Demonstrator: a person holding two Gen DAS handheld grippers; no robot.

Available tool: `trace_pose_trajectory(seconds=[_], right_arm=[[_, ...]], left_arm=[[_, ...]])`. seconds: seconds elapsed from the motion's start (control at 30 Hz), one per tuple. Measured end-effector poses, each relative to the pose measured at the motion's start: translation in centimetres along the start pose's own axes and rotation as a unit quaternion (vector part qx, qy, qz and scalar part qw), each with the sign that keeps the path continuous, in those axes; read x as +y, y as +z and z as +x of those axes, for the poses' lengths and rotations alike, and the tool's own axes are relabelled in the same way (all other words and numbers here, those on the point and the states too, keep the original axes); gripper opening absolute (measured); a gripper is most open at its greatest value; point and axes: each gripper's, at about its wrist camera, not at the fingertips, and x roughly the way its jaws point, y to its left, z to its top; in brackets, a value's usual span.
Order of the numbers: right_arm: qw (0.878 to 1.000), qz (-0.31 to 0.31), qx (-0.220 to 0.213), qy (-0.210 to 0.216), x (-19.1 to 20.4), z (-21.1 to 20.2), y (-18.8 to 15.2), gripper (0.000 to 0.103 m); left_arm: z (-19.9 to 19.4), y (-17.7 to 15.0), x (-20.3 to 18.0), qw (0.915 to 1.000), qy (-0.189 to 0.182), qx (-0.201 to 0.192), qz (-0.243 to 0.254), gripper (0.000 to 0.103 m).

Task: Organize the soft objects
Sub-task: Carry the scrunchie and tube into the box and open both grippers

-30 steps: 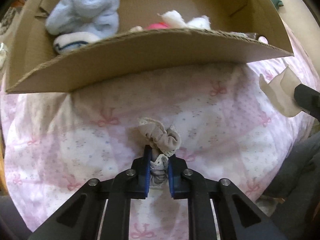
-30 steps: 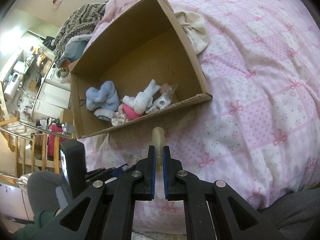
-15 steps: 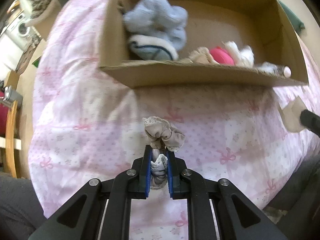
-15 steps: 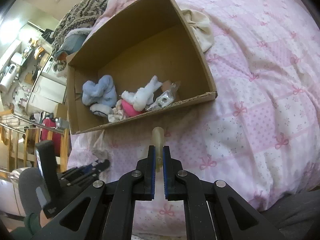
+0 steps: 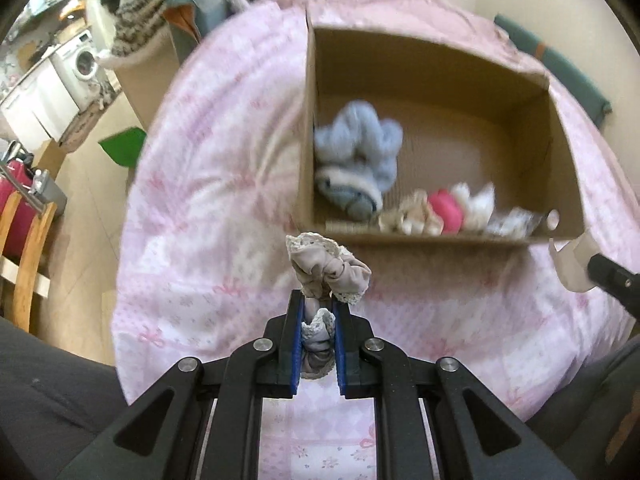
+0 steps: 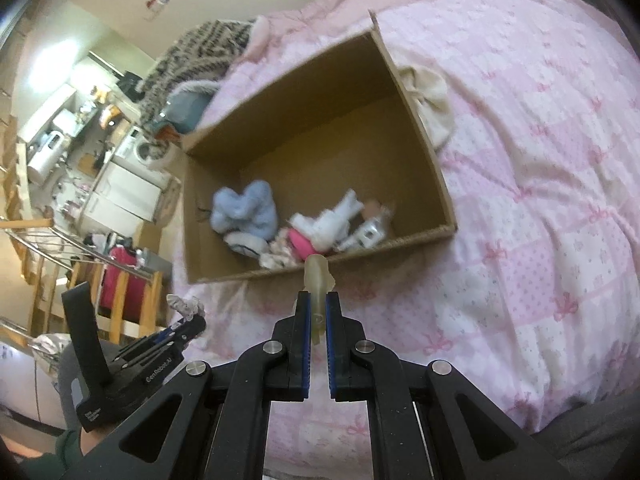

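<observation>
The cardboard box (image 5: pixel 436 240) lies ahead of the left tongs (image 5: pixel 317 320) pinching the lace-trimmed scrunchie (image 5: pixel 326 270), its near wall between them; the right tongs (image 6: pixel 317 312) pinch a pale soft piece (image 6: pixel 317 276).

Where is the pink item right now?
In the left wrist view the pink item lies inside the cardboard box, against its near wall, between a beige frilly cloth and a white fluffy piece.

Pink bedspread (image 6: pixel 540 200) patterned with bows, spread over the bed. Beyond its far edge, cream wall (image 6: pixel 100 4), white washing machine (image 5: pixel 82 62) under a cluttered counter, pale floor (image 5: pixel 80 240). Nearer, wooden chair frame (image 5: pixel 30 248), bright light (image 6: pixel 48 64) at upper left.
</observation>
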Motion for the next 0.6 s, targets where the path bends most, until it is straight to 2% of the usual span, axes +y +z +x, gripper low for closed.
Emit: trace_pose_trajectory(seconds=[0.23, 0.33, 0.47, 0.6], right_arm=[[1.000, 0.012, -0.022, 0.015, 0.0, -1.3, 0.8, 0.008], [0.999, 0.019, -0.037, 0.033, 0.1, -2.5, 1.5, 0.008], [0.996, 0.023, -0.071, 0.054, 0.2, -4.6, 3.0, 0.008], [0.995, 0.018, -0.078, 0.058, 0.4, -5.3, 4.6, 0.008]], left_arm=[[-2.1, 2.0, 0.5, 0.9996, -0.019, -0.015, -0.017, 0.012], [-3.9, 3.2, 0.6, 0.9990, -0.018, -0.038, -0.011, 0.012], [-5.8, 5.0, 0.3, 0.9953, -0.003, -0.095, 0.014, 0.012], [-6.5, 6.2, -0.1, 0.9944, -0.018, -0.102, 0.018, 0.012]])
